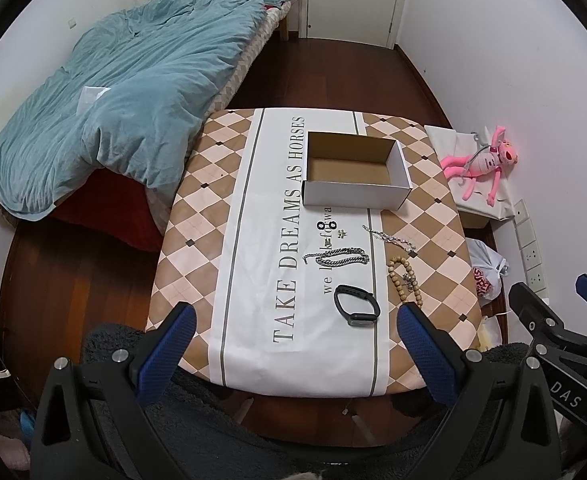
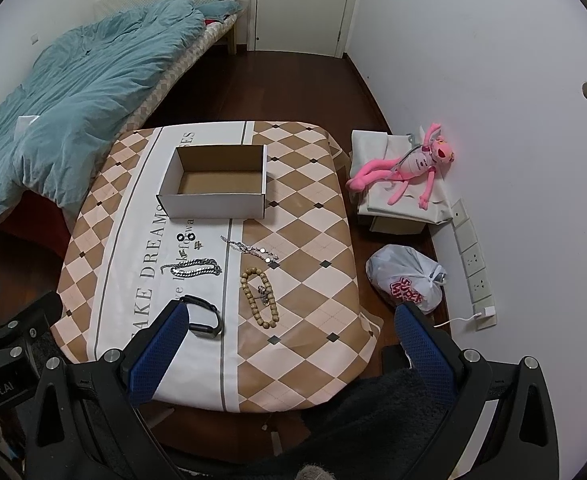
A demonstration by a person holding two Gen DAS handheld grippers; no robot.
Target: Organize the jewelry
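An open, empty white cardboard box (image 1: 353,170) (image 2: 217,188) stands at the far middle of the clothed table (image 1: 197,208) (image 2: 305,216). In front of it lie small dark earrings (image 1: 327,225) (image 2: 186,237), a silver charm bracelet (image 1: 389,237) (image 2: 249,248), a heavy silver chain (image 1: 339,259) (image 2: 193,267), a wooden bead bracelet (image 1: 405,280) (image 2: 260,298) and a black fitness band (image 1: 356,306) (image 2: 203,316). My left gripper (image 1: 293,332) is open above the table's near edge. My right gripper (image 2: 291,332) is open near the front right corner, its left finger over the band.
A bed with a teal duvet (image 1: 125,92) (image 2: 73,92) is at the left. A pink plush toy (image 1: 481,162) (image 2: 405,168) lies on a box by the right wall. A white plastic bag (image 2: 407,280) sits on the floor beside wall sockets (image 2: 473,256).
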